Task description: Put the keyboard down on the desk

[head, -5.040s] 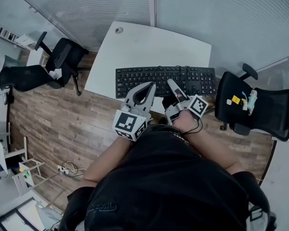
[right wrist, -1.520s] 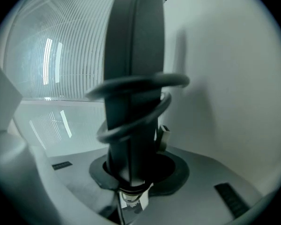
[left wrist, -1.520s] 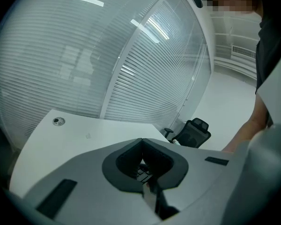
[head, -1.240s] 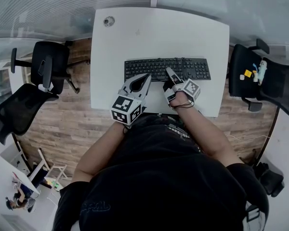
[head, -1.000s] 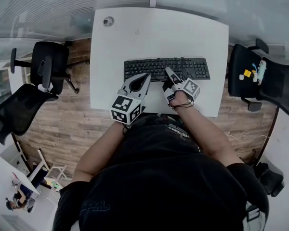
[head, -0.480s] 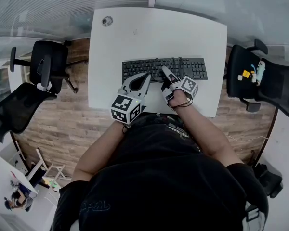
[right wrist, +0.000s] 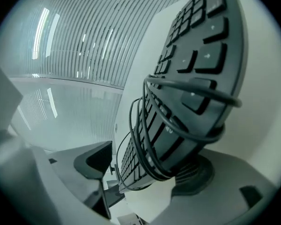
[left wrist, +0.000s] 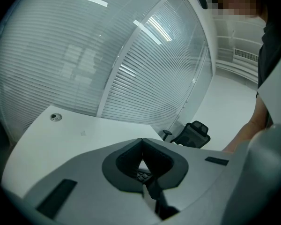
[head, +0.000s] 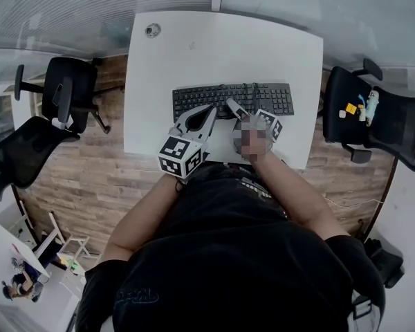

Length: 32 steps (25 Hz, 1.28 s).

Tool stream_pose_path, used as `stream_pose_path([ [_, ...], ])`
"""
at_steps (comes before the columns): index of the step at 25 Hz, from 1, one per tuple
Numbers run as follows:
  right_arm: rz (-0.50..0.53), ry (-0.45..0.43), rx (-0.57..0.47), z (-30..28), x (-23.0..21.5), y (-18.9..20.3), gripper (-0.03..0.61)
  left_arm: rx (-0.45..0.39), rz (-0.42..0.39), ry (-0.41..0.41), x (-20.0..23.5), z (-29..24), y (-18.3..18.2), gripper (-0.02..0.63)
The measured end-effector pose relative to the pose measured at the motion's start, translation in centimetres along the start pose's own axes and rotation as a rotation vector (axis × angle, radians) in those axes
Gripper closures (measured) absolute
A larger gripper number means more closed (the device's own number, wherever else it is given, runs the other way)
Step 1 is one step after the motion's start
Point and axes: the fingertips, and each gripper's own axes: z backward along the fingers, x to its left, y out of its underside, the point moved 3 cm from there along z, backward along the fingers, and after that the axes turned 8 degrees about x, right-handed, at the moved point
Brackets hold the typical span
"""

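A black keyboard (head: 232,100) lies flat on the white desk (head: 221,54), its cable (right wrist: 145,125) wound round its middle. My right gripper (head: 241,111) is at the keyboard's near edge. In the right gripper view its jaws (right wrist: 145,170) are opening around the keyboard (right wrist: 196,55). The left pad (right wrist: 96,163) stands clear of it, while the keyboard's edge lies against the other pad (right wrist: 196,172). My left gripper (head: 211,109) hovers at the keyboard's near left part. Its tips (left wrist: 142,142) meet, with nothing between them; a few keys show through the gap behind them.
Black office chairs stand left of the desk (head: 69,88) and farther out (head: 21,151). Another chair (head: 373,116) on the right carries small coloured items. A round cable grommet (head: 152,30) sits in the desk's far left corner. Slatted glass walls run behind the desk.
Five seconds ago the keyboard hung over the desk's near edge; now it lies well in on the desk. Over the last second the right gripper's jaws have spread apart. The left gripper has stayed shut.
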Motion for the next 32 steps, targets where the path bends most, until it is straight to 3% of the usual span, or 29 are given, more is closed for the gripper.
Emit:
stream_pose_path([
  [16, 0.036, 0.025, 0.082, 2.1, -1.4, 2.1, 0.209, -0.041, 0.013, -0.017, -2.4, 0.5, 0.4, 0.598],
  [32, 0.077, 0.028, 0.094, 4.3, -1.9, 2.6, 0.209, -0.060, 0.009, -0.028, -5.0, 1.1, 1.5, 0.598],
])
